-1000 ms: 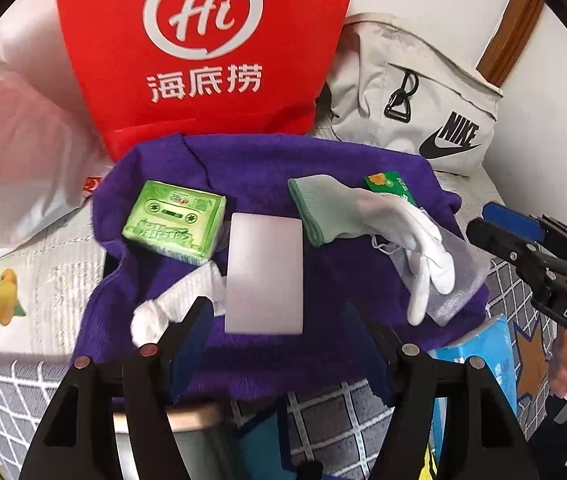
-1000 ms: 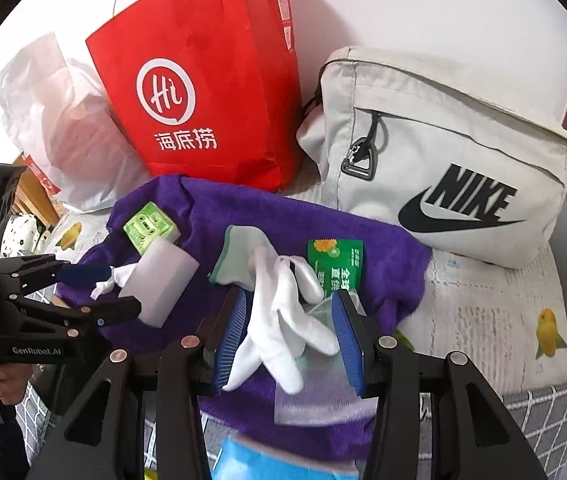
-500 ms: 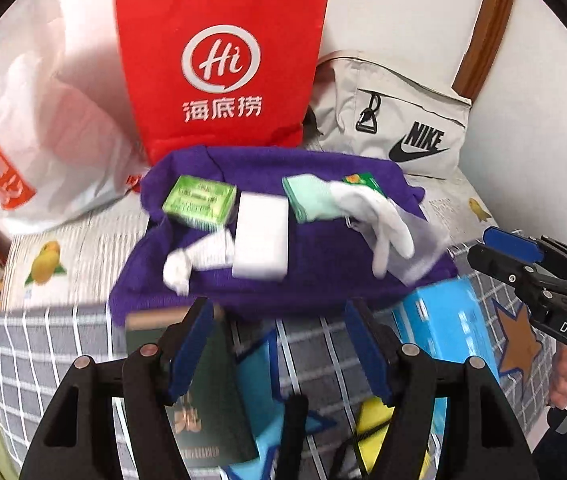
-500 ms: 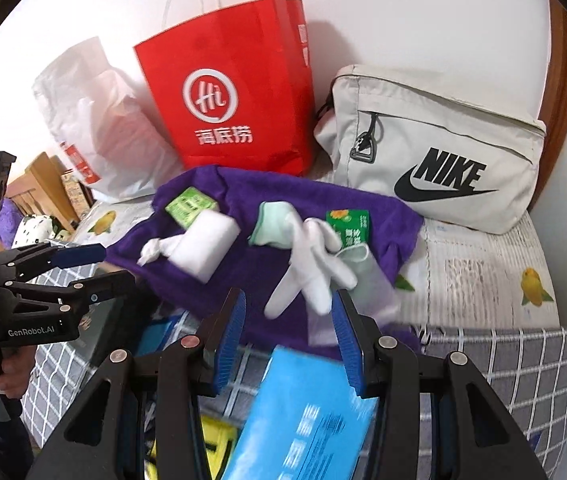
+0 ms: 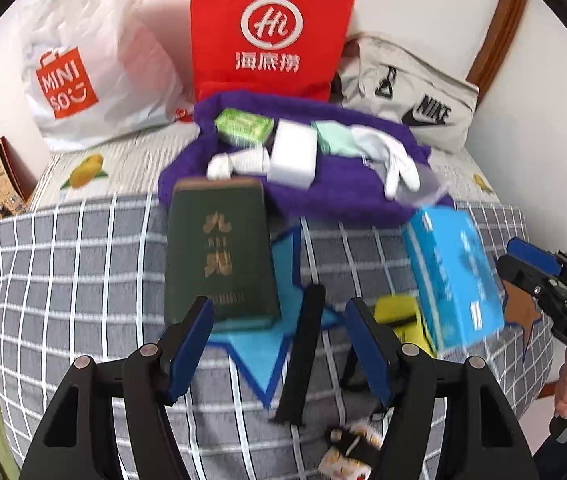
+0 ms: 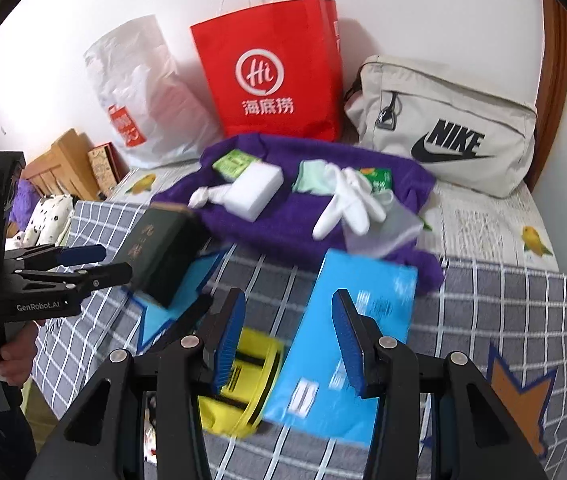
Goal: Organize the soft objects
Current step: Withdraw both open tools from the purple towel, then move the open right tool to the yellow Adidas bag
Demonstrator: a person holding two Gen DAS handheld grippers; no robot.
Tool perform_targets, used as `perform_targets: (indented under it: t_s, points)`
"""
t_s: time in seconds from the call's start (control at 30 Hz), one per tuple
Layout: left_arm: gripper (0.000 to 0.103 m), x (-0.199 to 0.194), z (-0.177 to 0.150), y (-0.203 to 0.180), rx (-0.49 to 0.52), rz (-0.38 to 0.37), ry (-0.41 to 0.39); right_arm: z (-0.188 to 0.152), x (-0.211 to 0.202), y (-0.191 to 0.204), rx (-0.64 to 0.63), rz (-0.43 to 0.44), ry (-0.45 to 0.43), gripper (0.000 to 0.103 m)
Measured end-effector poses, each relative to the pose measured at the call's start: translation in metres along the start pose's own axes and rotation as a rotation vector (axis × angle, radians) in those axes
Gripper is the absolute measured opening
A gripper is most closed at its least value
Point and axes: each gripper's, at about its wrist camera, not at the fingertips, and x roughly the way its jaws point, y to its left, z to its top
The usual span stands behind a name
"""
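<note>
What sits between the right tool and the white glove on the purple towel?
In the right wrist view, the blue box lies between the right tool and the white glove on the purple towel.

My left claw point(image 5: 279, 342) has bare checked blanket point(image 5: 83, 280) at frame left. Ahead, green book point(image 5: 219, 256) and blue box point(image 5: 451, 276) block the purple towel point(image 5: 323, 192).

Plain white wall point(image 6: 423, 12) closes the far side, with a brown wooden frame point(image 6: 555, 80) running up its right edge. A grey bedcover with a white grid point(image 5: 83, 264) spreads across the near surface; wooden furniture point(image 6: 59, 168) stands at far left. Lighting is even and bright.
</note>
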Motion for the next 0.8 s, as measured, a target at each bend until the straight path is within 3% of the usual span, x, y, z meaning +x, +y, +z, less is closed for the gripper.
perform_targets:
  t_s: [0.3, 0.5, 0.8]
  points:
    - [0.066, 0.02, -0.048, -0.011, 0.064, -0.002, 0.039, -0.032, -0.011, 0.009, -0.008, -0.003, 0.01, 0.045]
    - [0.066, 0.044, -0.064, -0.016, 0.111, -0.004, 0.056, -0.054, -0.009, 0.006, 0.006, -0.017, 0.029, 0.045]
    - [0.047, 0.064, -0.065, -0.027, 0.187, 0.031, 0.054, -0.062, -0.004, -0.002, 0.022, -0.041, 0.052, 0.045]
